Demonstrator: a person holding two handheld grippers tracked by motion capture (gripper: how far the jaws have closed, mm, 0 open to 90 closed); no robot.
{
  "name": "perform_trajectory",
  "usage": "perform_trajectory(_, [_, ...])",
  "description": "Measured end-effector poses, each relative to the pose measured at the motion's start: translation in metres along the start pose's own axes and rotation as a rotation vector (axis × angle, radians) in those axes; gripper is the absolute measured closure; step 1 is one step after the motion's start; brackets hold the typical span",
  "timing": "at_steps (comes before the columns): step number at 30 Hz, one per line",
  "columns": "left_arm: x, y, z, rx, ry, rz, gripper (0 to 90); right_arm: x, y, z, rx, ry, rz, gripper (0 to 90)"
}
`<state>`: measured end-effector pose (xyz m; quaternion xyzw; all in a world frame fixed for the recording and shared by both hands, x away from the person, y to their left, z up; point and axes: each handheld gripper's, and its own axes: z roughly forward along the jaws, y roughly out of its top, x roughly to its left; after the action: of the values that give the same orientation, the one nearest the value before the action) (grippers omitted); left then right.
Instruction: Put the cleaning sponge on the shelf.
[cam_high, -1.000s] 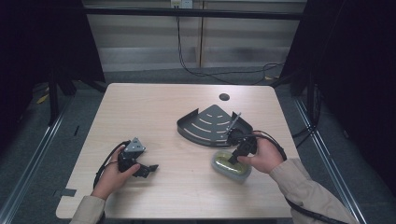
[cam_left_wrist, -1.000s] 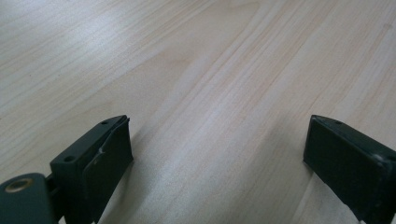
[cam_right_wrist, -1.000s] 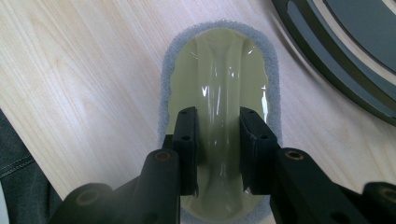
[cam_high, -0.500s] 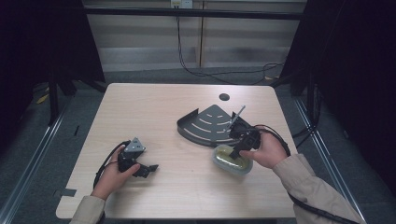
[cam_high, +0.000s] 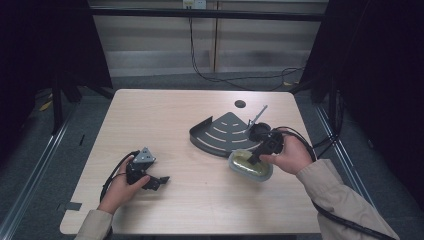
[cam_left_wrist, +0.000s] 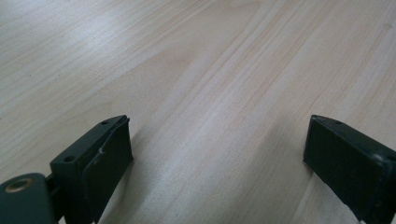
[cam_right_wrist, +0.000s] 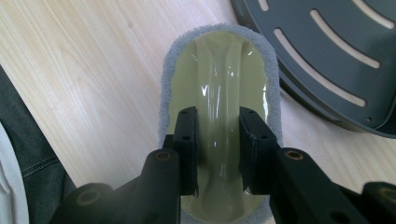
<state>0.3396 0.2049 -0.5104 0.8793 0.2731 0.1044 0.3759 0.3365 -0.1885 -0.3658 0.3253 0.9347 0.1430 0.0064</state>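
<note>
The left gripper (cam_high: 162, 180) is resting on the near-left part of the wooden table (cam_high: 165, 115), its jaws standing wide apart with nothing but bare tabletop between them. The right gripper (cam_right_wrist: 217, 140) is clamping the raised central handle of the pale green scrubbing pad (cam_right_wrist: 219, 84), one jaw pressing each side. The pad is sitting just in front of the dark slotted corner shelf (cam_high: 222, 132), near the table's right side.
</note>
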Motion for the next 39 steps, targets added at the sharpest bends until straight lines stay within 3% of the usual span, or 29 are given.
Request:
perform_trajectory(17, [0.000,0.000,0.000,-0.001,-0.001,-0.001,7.3,-0.019,0.018,-0.020,-0.043,-0.031,0.038,70.9])
perform_trajectory(23, [0.000,0.000,0.000,0.000,-0.005,-0.004,7.0,-0.030,0.026,-0.024,-0.061,-0.047,0.078,71.0])
perform_trajectory(39, [0.000,0.000,0.000,0.002,-0.007,-0.004,6.8,-0.059,0.038,-0.013,-0.079,-0.072,0.149,70.9])
